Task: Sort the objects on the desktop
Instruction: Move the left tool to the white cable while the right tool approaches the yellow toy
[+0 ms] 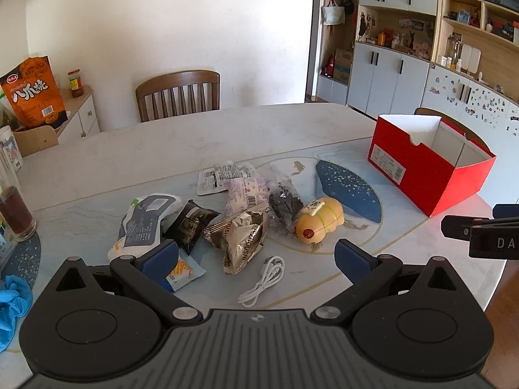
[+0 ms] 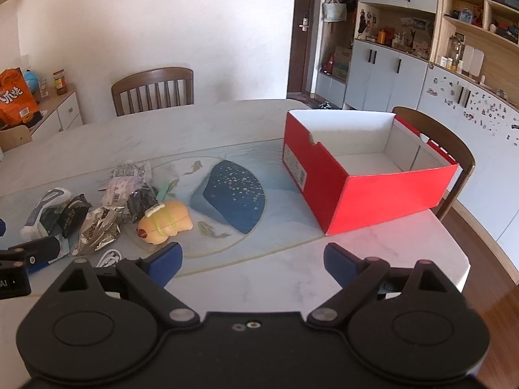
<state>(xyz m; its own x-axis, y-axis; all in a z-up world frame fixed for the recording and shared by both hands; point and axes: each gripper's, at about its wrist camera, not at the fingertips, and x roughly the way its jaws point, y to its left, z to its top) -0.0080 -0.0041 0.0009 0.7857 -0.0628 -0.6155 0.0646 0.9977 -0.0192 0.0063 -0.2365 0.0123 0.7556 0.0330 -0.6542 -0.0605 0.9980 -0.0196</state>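
Directly ahead of the left gripper, a cluster of small things lies on the pale marble-patterned surface: a crumpled silver foil snack wrapper sits between and just beyond its blue-padded fingers, with a coiled white USB cable nearer the camera, also in the gap between them. To the left of the foil lie a small black snack packet and a white and dark blue pouch, and the left finger overlaps a little orange and white sachet in the picture, though whether it touches it cannot be told. Right of the foil rests a soft yellow squishy toy animal, beside a dark blue speckled fan-shaped mat. An open red cardboard box with a white inside stands well apart to the right, near the surface's far right edge. The left gripper's jaws are spread wide and hold nothing. The right gripper hangs over a bare stretch of the surface, its jaws likewise wide apart and empty; the red box is ahead and to its right, the yellow toy and the wrapper pile ahead and to its left. Each gripper shows at the edge of the other's view.
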